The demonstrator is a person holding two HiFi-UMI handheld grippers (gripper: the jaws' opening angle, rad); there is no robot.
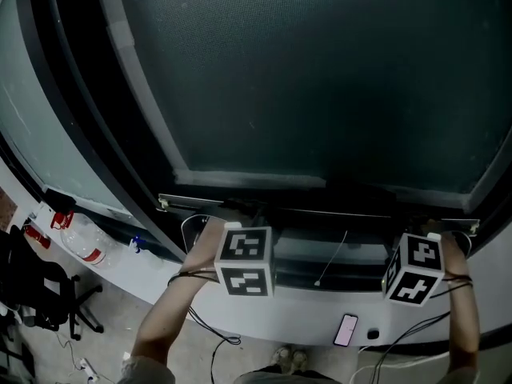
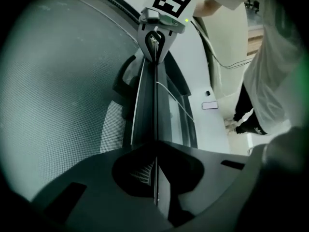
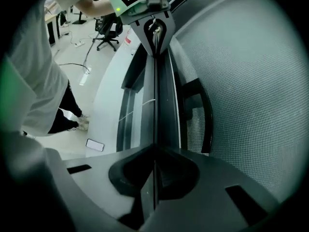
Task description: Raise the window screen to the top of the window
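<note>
Two tools: left gripper (image 2: pixel 155 148) and right gripper (image 3: pixel 154 150) both clamped on the one bar (image 1: pixel 336 212) under the single screen (image 1: pixel 320 70), near its ends.

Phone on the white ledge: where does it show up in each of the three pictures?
Head view: phone, bottom, right of centre.
Left gripper view: right of centre.
Right gripper view: lower left.
Shared landmark: the screen's bottom bar, running up the middle of both gripper views.
</note>
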